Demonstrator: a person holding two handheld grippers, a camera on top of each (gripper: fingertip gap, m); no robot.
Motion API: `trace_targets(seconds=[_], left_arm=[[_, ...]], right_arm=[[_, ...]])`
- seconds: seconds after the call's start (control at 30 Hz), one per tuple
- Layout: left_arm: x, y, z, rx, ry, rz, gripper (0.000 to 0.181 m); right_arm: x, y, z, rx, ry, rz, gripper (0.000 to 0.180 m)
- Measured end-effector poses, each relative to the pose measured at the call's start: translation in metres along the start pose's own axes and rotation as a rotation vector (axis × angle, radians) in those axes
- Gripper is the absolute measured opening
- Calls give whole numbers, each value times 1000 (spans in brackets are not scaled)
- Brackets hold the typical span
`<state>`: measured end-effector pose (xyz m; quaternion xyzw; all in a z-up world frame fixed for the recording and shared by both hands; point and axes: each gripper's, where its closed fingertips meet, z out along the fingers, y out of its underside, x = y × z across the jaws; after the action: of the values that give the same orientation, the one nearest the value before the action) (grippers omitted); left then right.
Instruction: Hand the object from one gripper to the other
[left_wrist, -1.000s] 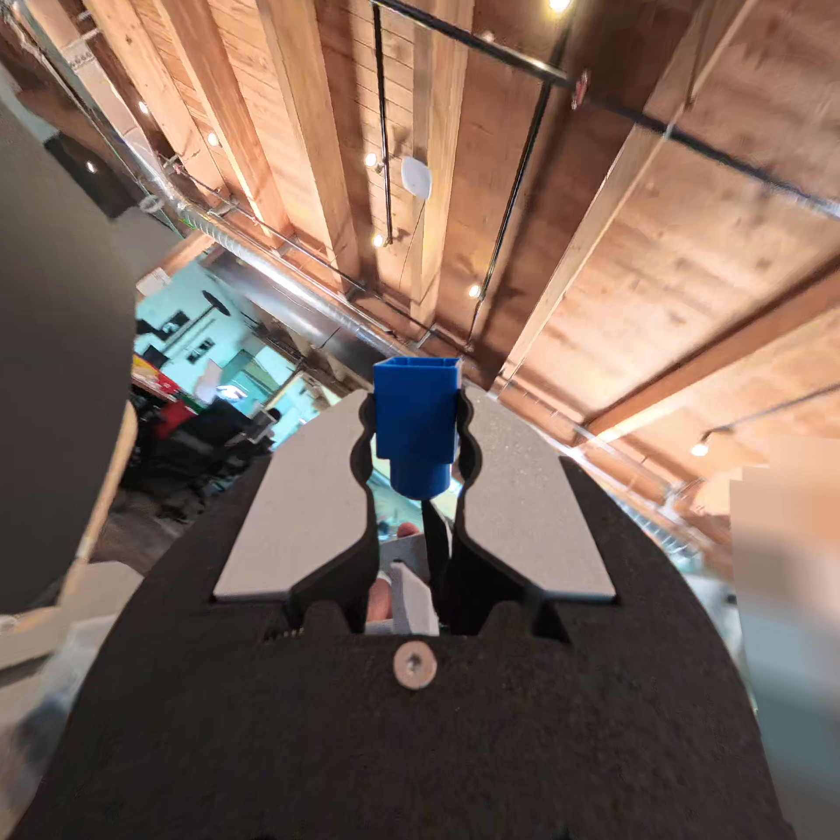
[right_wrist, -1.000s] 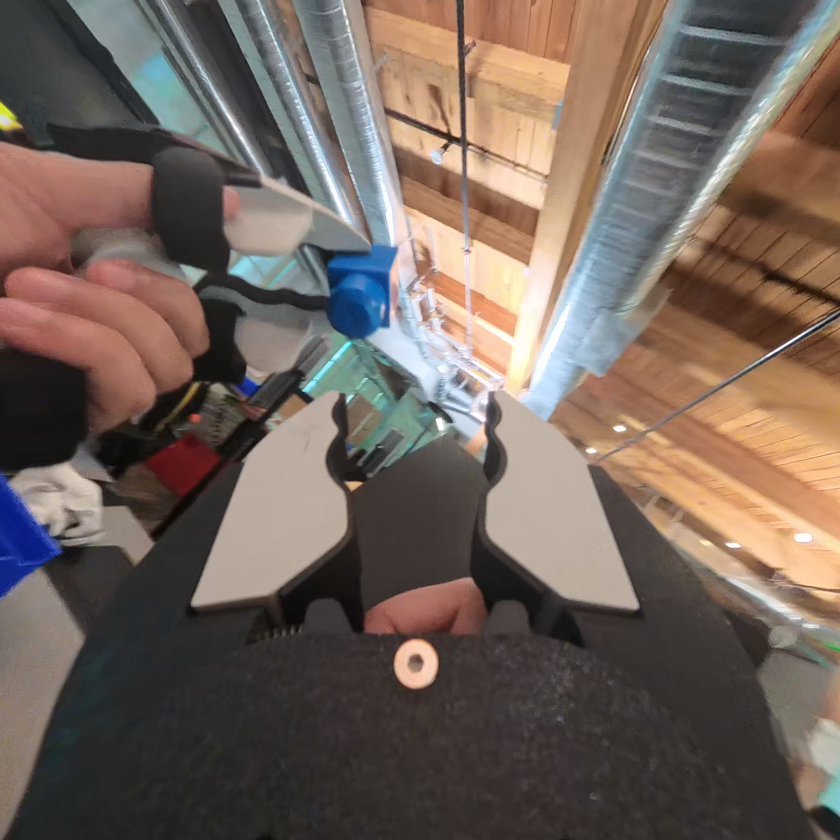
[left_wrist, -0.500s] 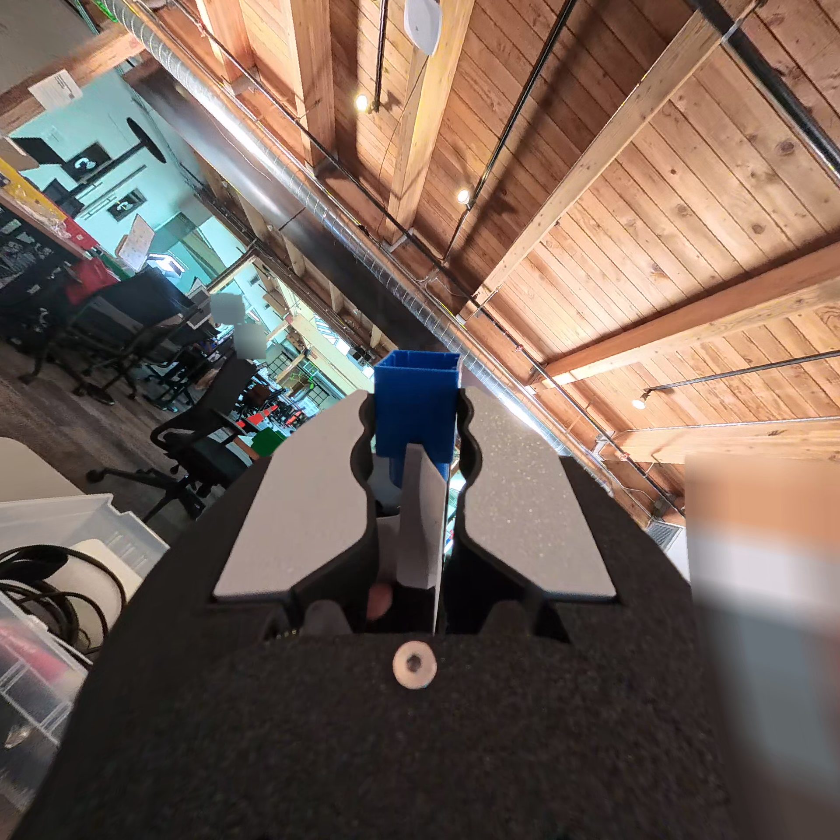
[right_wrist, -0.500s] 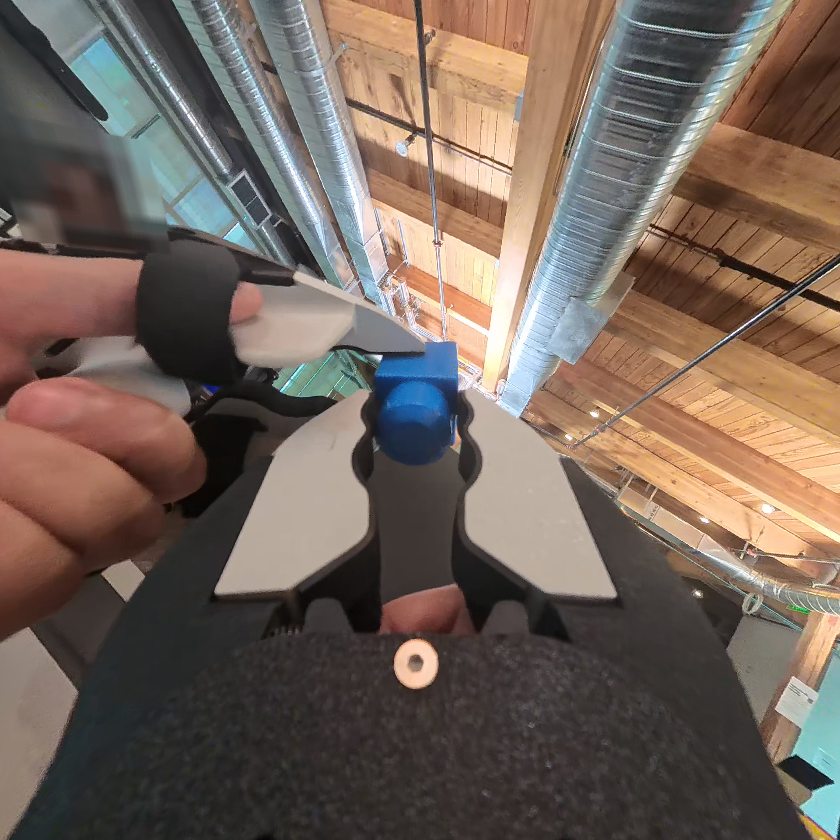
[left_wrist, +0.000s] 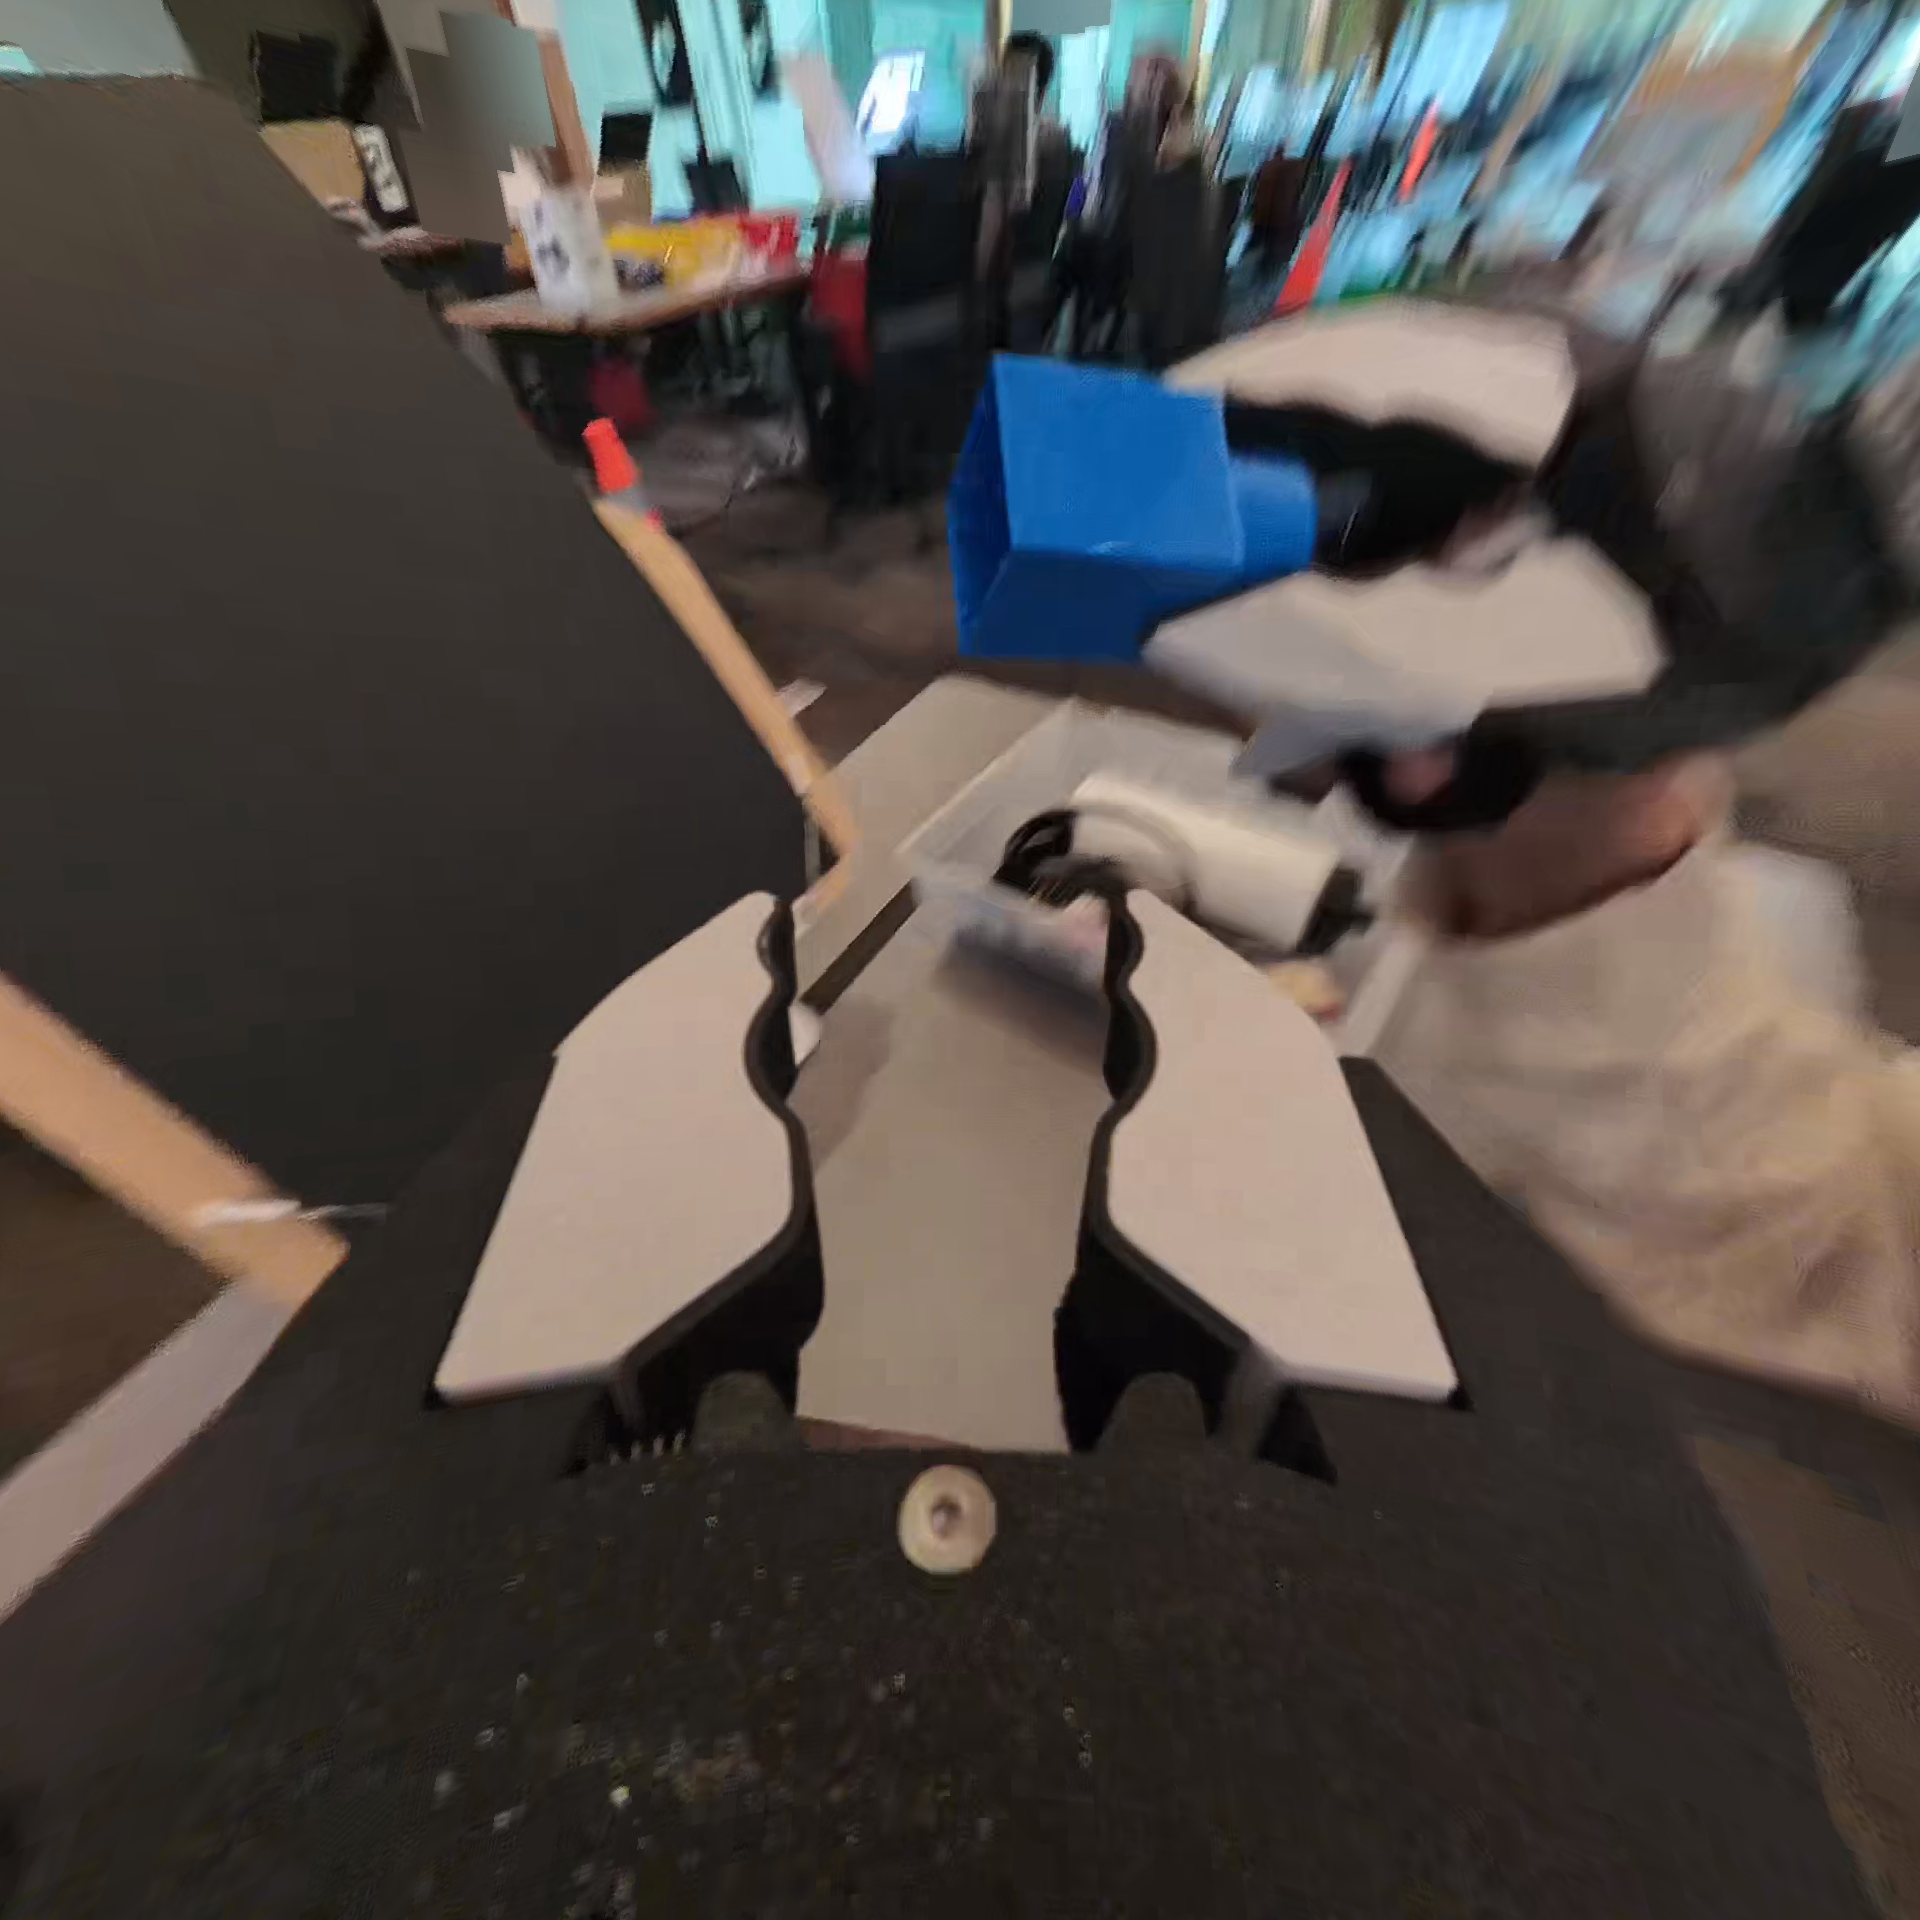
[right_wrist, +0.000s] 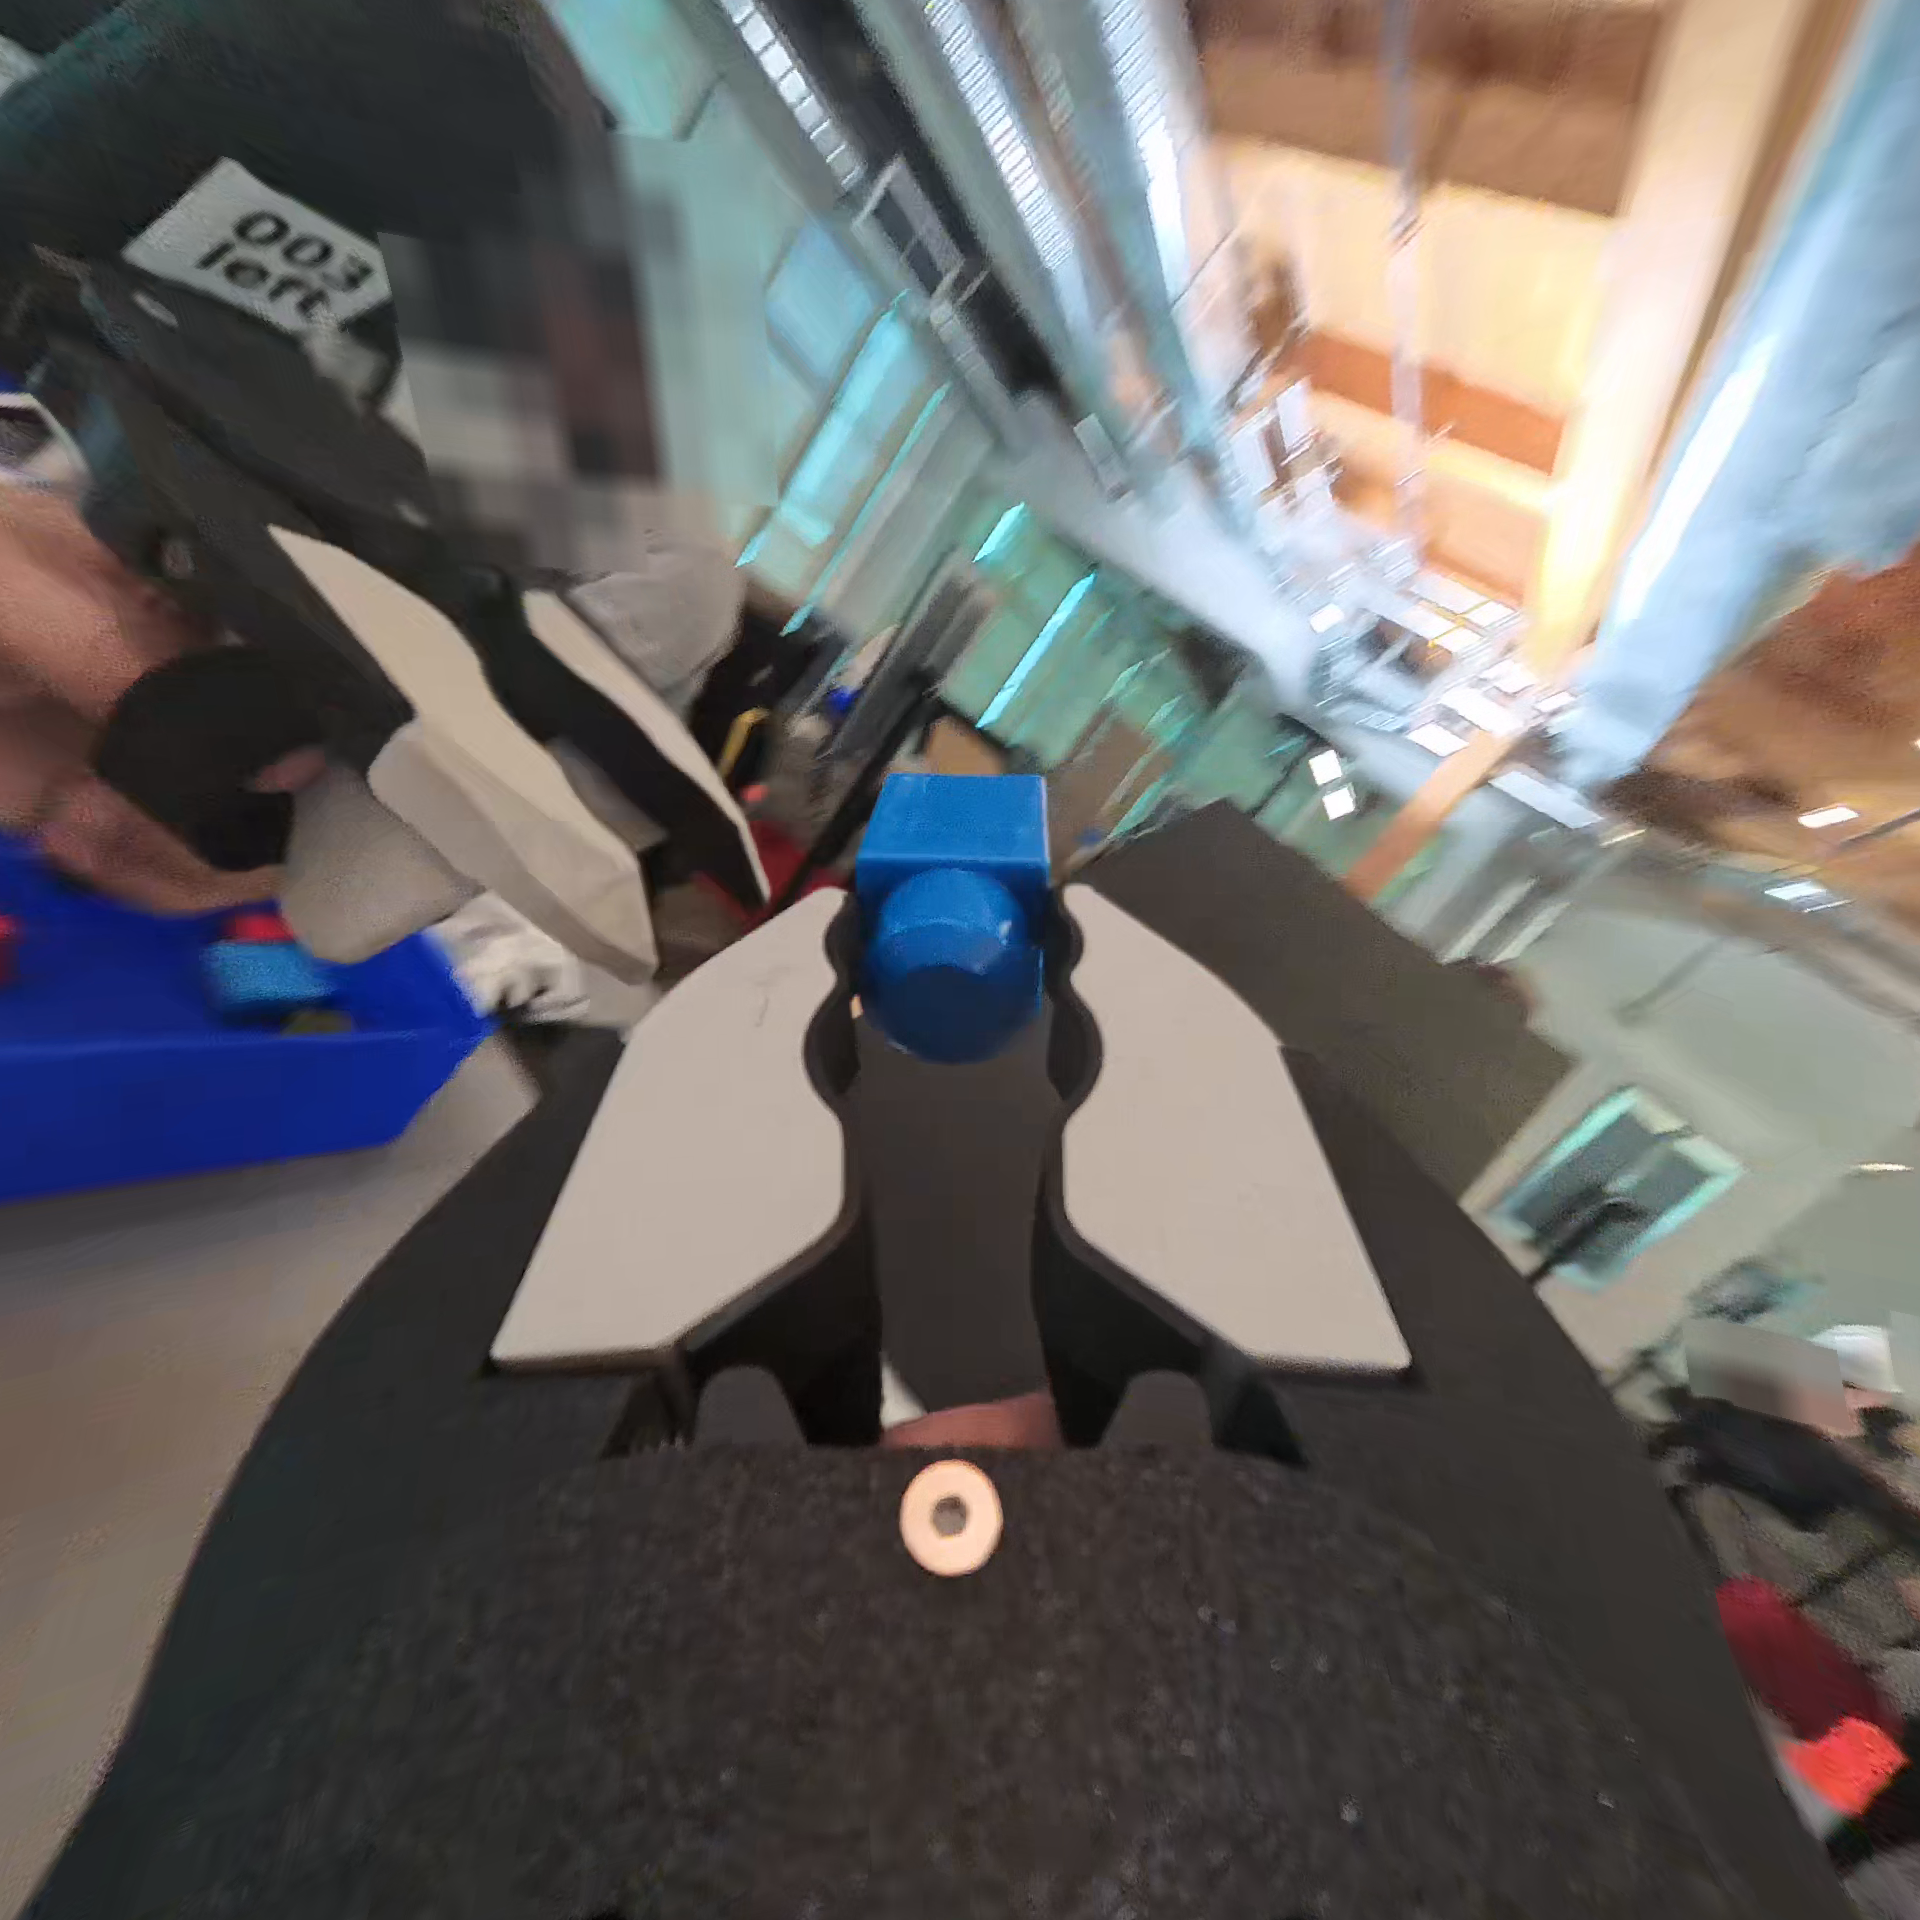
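The object is a blue plastic piece (right_wrist: 951, 914), a square hollow block with a round stub. My right gripper (right_wrist: 951, 935) is shut on it at the fingertips, stub toward the camera. In the left wrist view the same blue piece (left_wrist: 1091, 509) shows at upper right, held by the right gripper (left_wrist: 1226, 520), with its open square end facing left. My left gripper (left_wrist: 945, 935) is open and empty, below and left of the piece. It also shows in the right wrist view (right_wrist: 582, 790), open, up at the left and apart from the piece.
A blue bin (right_wrist: 208, 1081) with small parts sits on the grey table (right_wrist: 156, 1351) at the left. A clear tub (left_wrist: 997, 831) with white items lies ahead of the left gripper. A dark panel with a wooden edge (left_wrist: 727, 665) stands left. Chairs and desks fill the blurred background.
The left gripper has opened, let go of the blue piece and dropped away. The right gripper, shut on it, now holds it alone. Both cameras have swung down from the ceiling.
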<state>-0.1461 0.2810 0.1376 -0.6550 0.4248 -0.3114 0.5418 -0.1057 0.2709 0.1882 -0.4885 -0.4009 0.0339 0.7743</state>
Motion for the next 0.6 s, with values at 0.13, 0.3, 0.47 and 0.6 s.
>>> trace_targets(seconds=[0.13, 0.3, 0.47, 0.6], left_arm=[[6, 26, -11, -112, 1, 184, 49], [38, 64, -10, -283, 99, 412, 54], [63, 86, 11, -405, 124, 564, 59], [70, 96, 24, -444, 133, 675, 37]], right_arm=[[-40, 23, -24, -144, -385, 82, 33], [-76, 55, -54, -324, -632, 32, 33], [-105, 66, -60, -402, -768, 6, 33], [-117, 71, -59, -414, -818, -11, 33]])
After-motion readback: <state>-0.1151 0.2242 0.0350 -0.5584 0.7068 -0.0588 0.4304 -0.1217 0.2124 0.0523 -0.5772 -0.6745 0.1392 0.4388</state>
